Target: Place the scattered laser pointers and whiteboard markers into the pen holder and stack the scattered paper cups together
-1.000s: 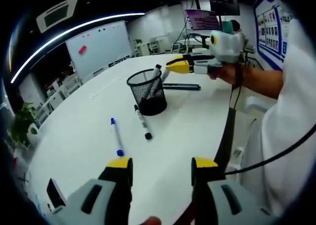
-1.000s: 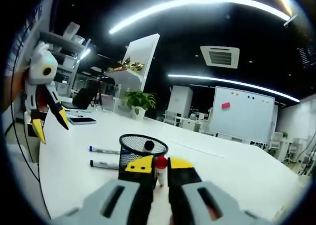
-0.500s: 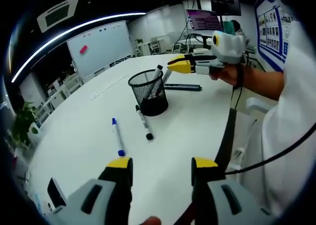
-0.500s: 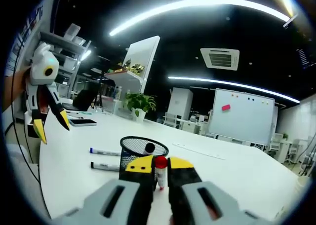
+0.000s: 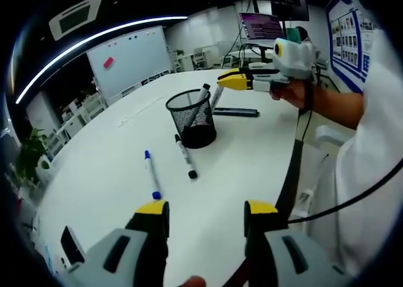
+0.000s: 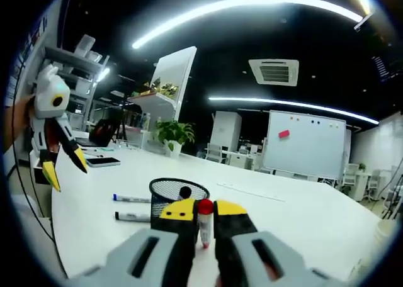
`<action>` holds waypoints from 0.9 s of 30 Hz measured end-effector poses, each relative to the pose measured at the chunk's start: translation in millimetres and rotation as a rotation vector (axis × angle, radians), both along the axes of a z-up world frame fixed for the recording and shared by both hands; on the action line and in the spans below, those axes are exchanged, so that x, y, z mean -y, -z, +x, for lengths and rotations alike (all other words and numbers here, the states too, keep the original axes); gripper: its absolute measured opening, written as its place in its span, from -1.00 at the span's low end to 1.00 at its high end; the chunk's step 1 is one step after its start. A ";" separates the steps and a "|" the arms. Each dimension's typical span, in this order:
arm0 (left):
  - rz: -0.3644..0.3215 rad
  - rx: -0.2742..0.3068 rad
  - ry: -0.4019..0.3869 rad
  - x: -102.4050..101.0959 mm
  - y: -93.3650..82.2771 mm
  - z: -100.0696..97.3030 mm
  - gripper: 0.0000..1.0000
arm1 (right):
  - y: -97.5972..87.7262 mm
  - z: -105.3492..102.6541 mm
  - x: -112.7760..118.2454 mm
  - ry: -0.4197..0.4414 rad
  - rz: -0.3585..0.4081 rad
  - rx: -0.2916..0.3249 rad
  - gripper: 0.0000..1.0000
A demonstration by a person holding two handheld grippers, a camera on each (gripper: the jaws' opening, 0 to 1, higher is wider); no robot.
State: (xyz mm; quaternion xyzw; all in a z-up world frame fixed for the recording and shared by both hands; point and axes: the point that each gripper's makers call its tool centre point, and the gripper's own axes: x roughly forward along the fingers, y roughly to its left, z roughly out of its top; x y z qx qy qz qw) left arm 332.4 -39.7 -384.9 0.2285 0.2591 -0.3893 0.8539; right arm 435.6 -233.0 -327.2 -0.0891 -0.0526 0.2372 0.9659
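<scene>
A black mesh pen holder point(image 5: 191, 118) stands on the white table point(image 5: 252, 161) with one marker point(image 5: 203, 92) leaning inside it. My right gripper point(image 6: 204, 209) is shut on a white marker with a red cap point(image 6: 204, 223), held upright just short of the pen holder point(image 6: 177, 194). From the left gripper view, that right gripper point(image 5: 238, 81) hovers beside the holder's rim. A black marker point(image 5: 184, 156) and a blue-capped marker point(image 5: 150, 174) lie on the table near the holder. My left gripper point(image 5: 206, 210) stands open and holds nothing, well back from them.
A dark pen-like stick point(image 5: 235, 112) lies beyond the holder. A phone point(image 5: 70, 246) rests near the table edge at the left. A person's arm point(image 5: 327, 104) reaches in from the right. Whiteboard point(image 5: 129, 57) and potted plant point(image 6: 171, 133) stand behind.
The right gripper with the red-capped marker has drifted slightly up beside the holder. The left gripper and the markers on the table have stayed put.
</scene>
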 end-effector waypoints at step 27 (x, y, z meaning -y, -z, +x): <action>0.004 0.005 -0.001 -1.2 -2.8 2.3 -0.03 | -5.1 5.2 9.0 0.039 -0.001 -0.010 -0.80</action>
